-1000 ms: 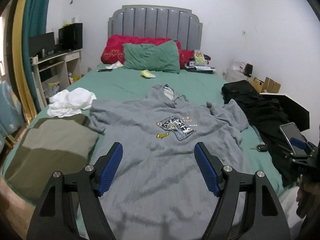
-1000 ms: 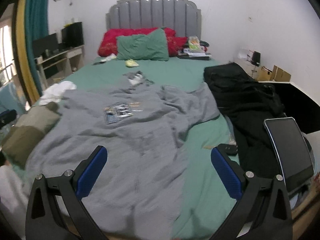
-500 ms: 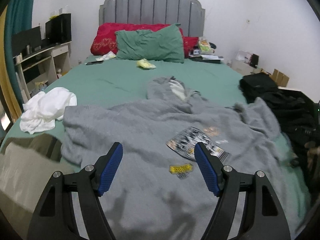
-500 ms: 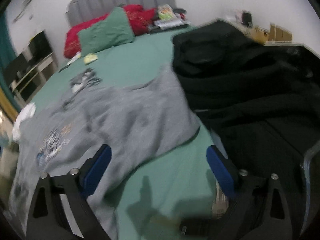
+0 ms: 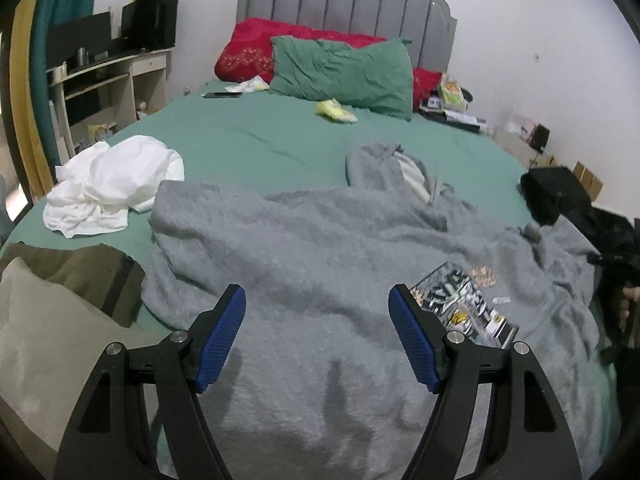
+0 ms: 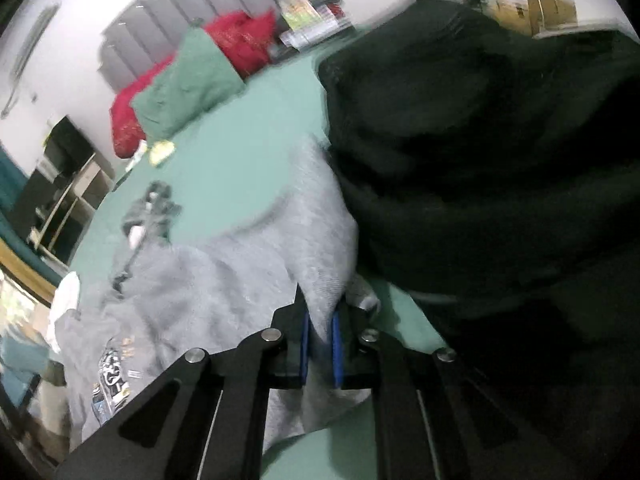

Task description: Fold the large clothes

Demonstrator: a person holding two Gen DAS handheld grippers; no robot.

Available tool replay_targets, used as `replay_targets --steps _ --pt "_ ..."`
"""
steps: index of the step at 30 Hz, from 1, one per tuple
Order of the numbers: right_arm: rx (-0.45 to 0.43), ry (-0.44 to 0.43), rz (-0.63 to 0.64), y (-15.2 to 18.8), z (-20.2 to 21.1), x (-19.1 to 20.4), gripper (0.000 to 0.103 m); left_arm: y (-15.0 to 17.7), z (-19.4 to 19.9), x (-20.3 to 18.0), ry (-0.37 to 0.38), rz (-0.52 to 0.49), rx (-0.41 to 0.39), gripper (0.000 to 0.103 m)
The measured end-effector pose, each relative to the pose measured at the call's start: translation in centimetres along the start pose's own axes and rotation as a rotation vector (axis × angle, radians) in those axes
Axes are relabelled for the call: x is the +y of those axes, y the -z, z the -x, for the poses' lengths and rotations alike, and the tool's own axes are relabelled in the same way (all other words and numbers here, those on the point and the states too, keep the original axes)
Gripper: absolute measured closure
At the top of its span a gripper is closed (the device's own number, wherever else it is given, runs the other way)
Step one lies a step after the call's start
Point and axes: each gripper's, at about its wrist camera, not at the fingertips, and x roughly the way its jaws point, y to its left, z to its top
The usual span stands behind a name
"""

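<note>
Both hands have dropped toward the bed (image 5: 260, 140); right gripper (image 6: 319, 344) just clamped the grey hoodie (image 6: 240, 276) sleeve near the bed's right edge, left gripper (image 5: 316, 344) gapes empty, folding barely begun.

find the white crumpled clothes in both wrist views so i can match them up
Left wrist: the white crumpled clothes lie at mid-left on the green sheet, just beyond the grey hoodie.
Right wrist: only a blurred white patch shows at the far left edge, past the grey hoodie.
Shared landmark: the green pillow against the headboard, at top centre in the left view and at upper left in the right.
</note>
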Motion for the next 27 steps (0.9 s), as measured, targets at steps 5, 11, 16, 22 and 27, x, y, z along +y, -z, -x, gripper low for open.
replay_targets --steps 5,11,16,22,27 --pt "-0.115 -0.032 0.2 -1.1 6.2 10.5 0.094 -0.4 1.6 1.4 0.017 0.03 -0.028 0.026" --pt "-0.114 -0.093 0.473 1.1 7.3 25.6 0.094 -0.4 2.3 4.2 0.004 0.077 0.002 0.026" --pt "0.0 -0.149 0.624 7.6 2.5 34.2 0.094 -0.9 3.5 6.6 -0.006 0.099 -0.016 0.026" --pt "0.272 -0.305 0.729 16.6 -3.3 38.3 0.051 -1.4 3.8 8.9 -0.017 0.151 -0.027 0.026" --pt "0.131 -0.293 0.691 14.2 -0.6 34.7 0.041 -1.4 3.1 9.0 -0.003 0.161 -0.003 0.026"
